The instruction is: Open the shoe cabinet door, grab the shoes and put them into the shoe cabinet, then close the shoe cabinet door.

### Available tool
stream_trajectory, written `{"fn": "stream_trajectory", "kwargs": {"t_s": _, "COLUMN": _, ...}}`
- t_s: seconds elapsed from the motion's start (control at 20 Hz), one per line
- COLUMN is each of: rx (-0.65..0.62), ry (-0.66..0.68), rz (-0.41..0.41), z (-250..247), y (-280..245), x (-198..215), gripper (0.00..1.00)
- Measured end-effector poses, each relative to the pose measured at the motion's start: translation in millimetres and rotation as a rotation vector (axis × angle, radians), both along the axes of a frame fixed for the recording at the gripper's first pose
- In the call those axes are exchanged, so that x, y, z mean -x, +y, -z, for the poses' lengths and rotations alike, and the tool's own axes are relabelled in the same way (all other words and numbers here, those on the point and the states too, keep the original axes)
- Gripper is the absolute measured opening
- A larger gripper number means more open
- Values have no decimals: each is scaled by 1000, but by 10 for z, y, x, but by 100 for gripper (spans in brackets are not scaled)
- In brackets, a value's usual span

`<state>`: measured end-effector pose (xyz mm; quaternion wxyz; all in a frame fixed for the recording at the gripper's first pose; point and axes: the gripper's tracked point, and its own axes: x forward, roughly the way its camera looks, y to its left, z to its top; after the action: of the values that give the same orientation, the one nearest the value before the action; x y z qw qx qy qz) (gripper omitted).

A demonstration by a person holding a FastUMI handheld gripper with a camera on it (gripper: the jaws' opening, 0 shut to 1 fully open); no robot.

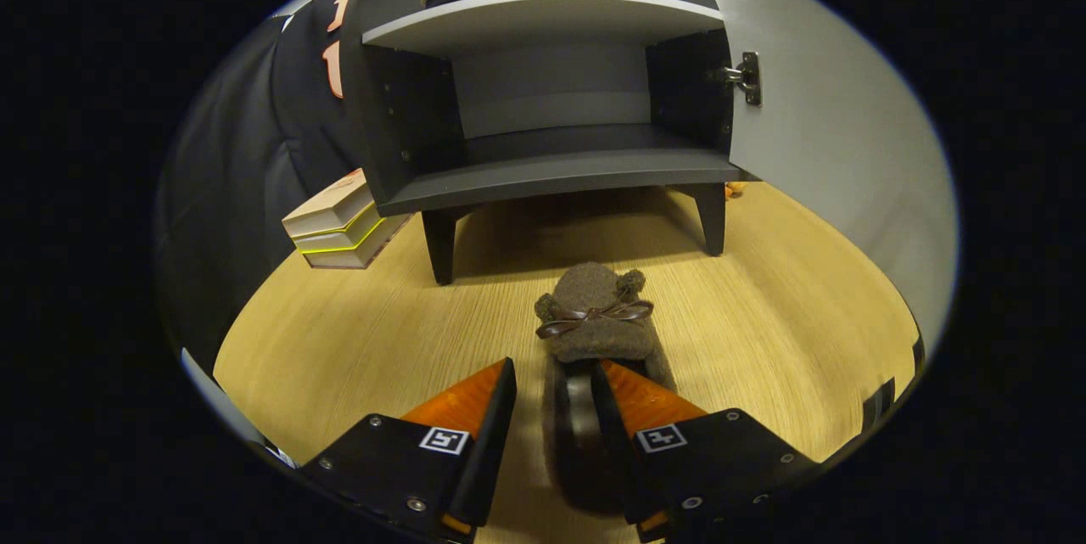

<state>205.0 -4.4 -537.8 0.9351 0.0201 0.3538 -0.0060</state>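
While the shoe cabinet (551, 103) stands open in the upper centre, the gripper (553, 395) hangs low, fingers parted narrowly around the heel of a brown slipper (594, 315), whose long axis points straight ahead toward the cabinet.

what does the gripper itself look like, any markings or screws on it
The gripper has two wedge-shaped fingers that taper to narrow tips. Each sits on a black, angular base block. Each block carries a small square black-and-white tag marker near the finger's root, and round silver screw heads dot the blocks' corners. No cables are visible.
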Motion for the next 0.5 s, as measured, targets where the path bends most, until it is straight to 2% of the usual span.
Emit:
{"fn": "stream_trajectory", "kwargs": {"t_s": 0.35, "rx": 6, "ry": -29, "rz": 6, "z": 91, "y": 28, "x": -283, "gripper": 42}}
{"fn": "stream_trajectory", "kwargs": {"t_s": 0.5, "rx": 3, "ry": -21, "rz": 22, "z": 183, "y": 9, "x": -361, "gripper": 30}}
